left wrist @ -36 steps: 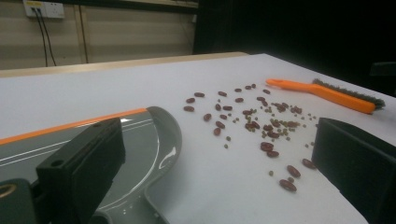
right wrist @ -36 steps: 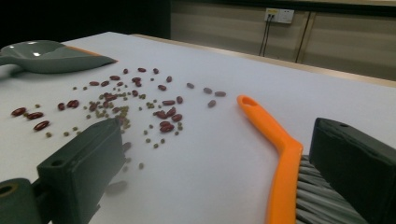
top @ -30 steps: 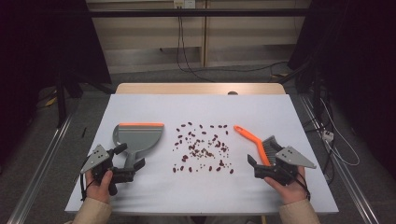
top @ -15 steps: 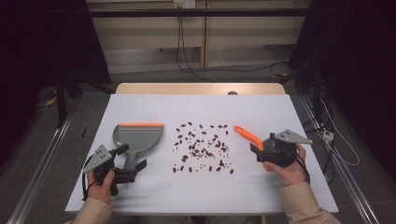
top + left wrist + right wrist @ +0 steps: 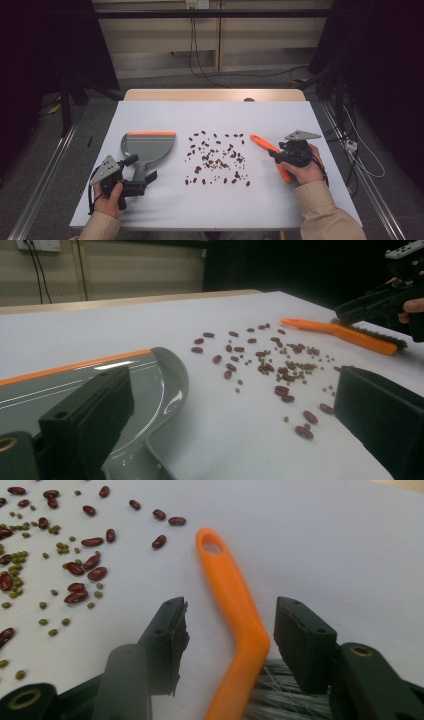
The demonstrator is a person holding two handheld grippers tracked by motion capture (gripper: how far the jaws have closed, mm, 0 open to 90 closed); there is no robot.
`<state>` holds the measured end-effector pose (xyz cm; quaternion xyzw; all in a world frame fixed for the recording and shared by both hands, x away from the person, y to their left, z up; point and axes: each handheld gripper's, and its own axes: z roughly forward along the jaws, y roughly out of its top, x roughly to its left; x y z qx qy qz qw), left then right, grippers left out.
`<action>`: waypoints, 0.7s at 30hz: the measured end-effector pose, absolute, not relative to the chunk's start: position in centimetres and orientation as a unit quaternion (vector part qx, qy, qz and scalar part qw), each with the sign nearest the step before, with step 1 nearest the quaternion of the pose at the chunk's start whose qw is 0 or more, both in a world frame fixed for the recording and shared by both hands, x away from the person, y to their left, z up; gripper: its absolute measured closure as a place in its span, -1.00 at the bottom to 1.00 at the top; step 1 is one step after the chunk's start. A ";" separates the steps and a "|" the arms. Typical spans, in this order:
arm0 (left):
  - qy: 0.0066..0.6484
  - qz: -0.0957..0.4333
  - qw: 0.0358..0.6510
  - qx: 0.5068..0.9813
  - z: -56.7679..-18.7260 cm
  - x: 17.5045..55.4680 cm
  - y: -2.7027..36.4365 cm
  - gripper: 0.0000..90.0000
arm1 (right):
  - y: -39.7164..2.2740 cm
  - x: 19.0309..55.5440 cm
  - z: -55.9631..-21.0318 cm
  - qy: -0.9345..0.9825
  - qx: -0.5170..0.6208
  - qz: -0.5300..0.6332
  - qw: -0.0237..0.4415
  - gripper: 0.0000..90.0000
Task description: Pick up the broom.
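**Brush handle between closing jaws at the table's right side**

The orange brush (image 5: 267, 148) lay on the white table (image 5: 215, 112), right of the scattered beans (image 5: 216, 160), its handle end with the hanging hole toward them and its grey bristles back under the hand. In the right gripper view the handle (image 5: 235, 605) ran up between the two black jaws, with white table showing on either side of it; the pads did not appear to touch it, though the blurred left pad made that hard to judge. The right gripper (image 5: 280, 152) had just been closing its jaws, which stood at a middling width around the handle.

Bare table lay between the brush and the right edge, and more toward the far edge by the wooden strip (image 5: 215, 94).

On the other side of the beans the grey dustpan (image 5: 149, 147) rested flat, its orange lip facing the far edge. The left gripper (image 5: 140, 172) sat at the pan's handle end, jaws wide apart and gripping nothing; in the left gripper view one jaw hung over the pan (image 5: 150, 385). The near strip of table in front of the beans lay open.
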<state>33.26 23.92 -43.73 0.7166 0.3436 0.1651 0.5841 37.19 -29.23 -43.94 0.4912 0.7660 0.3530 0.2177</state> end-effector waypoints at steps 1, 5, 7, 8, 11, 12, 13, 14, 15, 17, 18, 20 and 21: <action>0.344 0.165 0.584 0.717 -43.7 33.3 23.9 -0.94 | -29.2 37.4 -44.0 0.768 0.492 0.346 0.220 0.08; 0.344 0.164 0.584 0.717 -43.7 33.3 23.9 -0.94 | -29.3 38.5 -44.0 0.773 0.500 0.330 0.207 0.17; 0.344 0.164 0.584 0.717 -43.7 33.3 23.9 -0.94 | -29.5 39.1 -43.8 0.777 0.502 0.322 0.201 0.18; 0.344 0.164 0.583 0.717 -43.8 33.3 23.9 -0.94 | -29.5 39.4 -43.7 0.779 0.507 0.312 0.197 0.21; 0.345 0.164 0.583 0.718 -43.8 33.3 24.0 -0.94 | -29.7 40.2 -43.4 0.782 0.515 0.302 0.180 0.27; 0.344 0.164 0.583 0.718 -43.8 33.3 24.0 -0.94 | -29.7 40.3 -43.4 0.784 0.515 0.300 0.175 0.29; 0.344 0.163 0.583 0.718 -43.8 33.3 24.0 -0.94 | -29.6 40.5 -43.5 0.786 0.515 0.299 0.166 0.32; 0.344 0.163 0.583 0.718 -43.8 33.3 24.0 -0.94 | -29.5 40.6 -43.6 0.789 0.517 0.292 0.160 0.32; 0.344 0.163 0.583 0.718 -43.8 33.3 24.0 -0.94 | -29.4 40.7 -43.8 0.791 0.518 0.283 0.160 0.34; 0.344 0.162 0.583 0.718 -43.8 33.3 24.0 -0.94 | -29.2 40.7 -44.1 0.794 0.520 0.276 0.154 0.35; 0.344 0.161 0.583 0.718 -43.8 33.3 24.0 -0.94 | -29.2 40.7 -44.1 0.792 0.524 0.274 0.151 0.36; 0.344 0.161 0.582 0.719 -43.8 33.3 24.0 -0.94 | -29.2 40.8 -44.1 0.792 0.525 0.274 0.150 0.38; 0.344 0.161 0.582 0.719 -43.8 33.3 24.0 -0.94 | -29.2 40.8 -44.1 0.792 0.526 0.272 0.148 0.39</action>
